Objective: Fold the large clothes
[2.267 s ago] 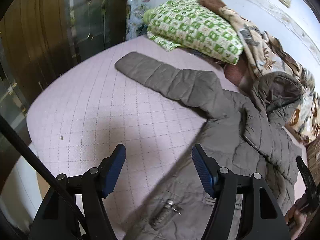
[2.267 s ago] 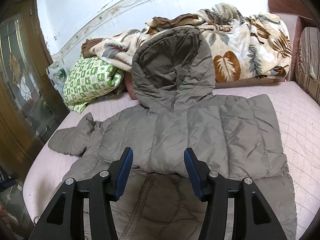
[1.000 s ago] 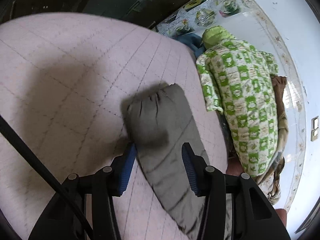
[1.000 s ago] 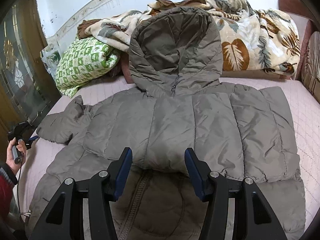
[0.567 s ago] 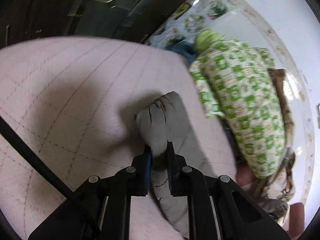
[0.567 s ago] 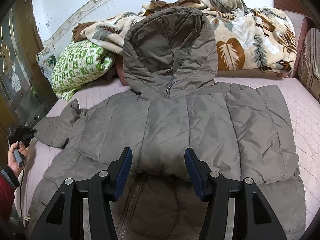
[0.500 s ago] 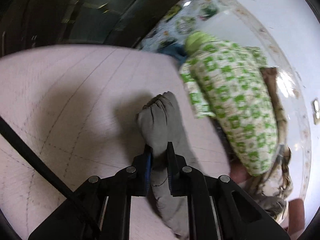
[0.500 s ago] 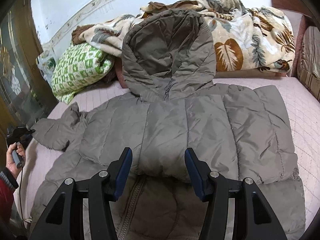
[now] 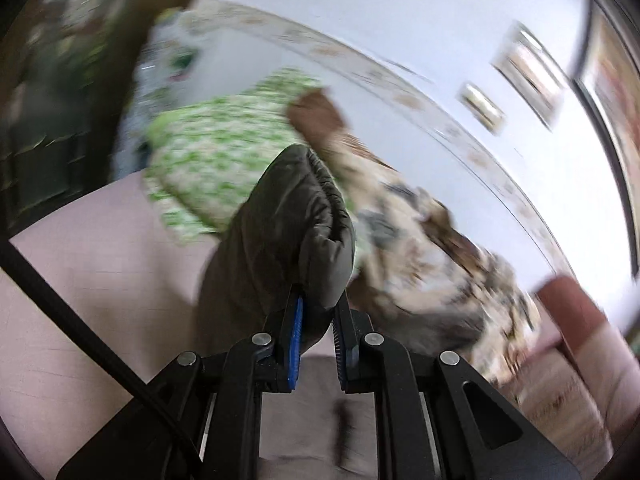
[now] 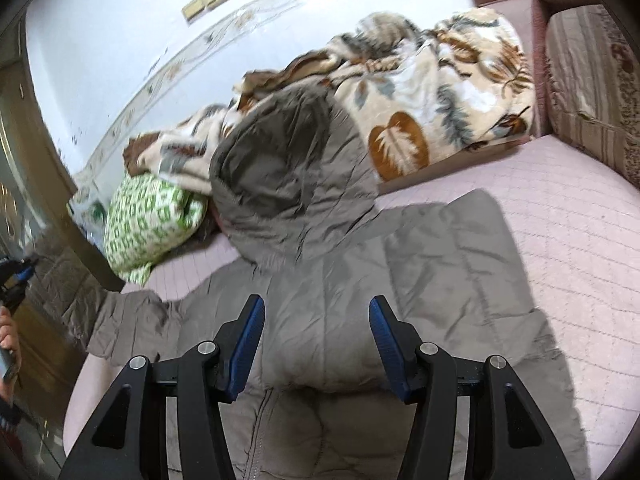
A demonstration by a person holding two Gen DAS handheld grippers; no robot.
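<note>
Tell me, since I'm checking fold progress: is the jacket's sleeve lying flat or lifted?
Lifted. The left gripper is shut on the sleeve, whose cuff stands above the bed.

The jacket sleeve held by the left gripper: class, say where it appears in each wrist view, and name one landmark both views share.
Left wrist view: the sleeve fills the centre, its cuff end raised above the bed, pinched in the left gripper.
Right wrist view: the sleeve runs off the jacket's left shoulder toward the left edge.
Shared landmark: the green-and-white checked pillow.
</note>
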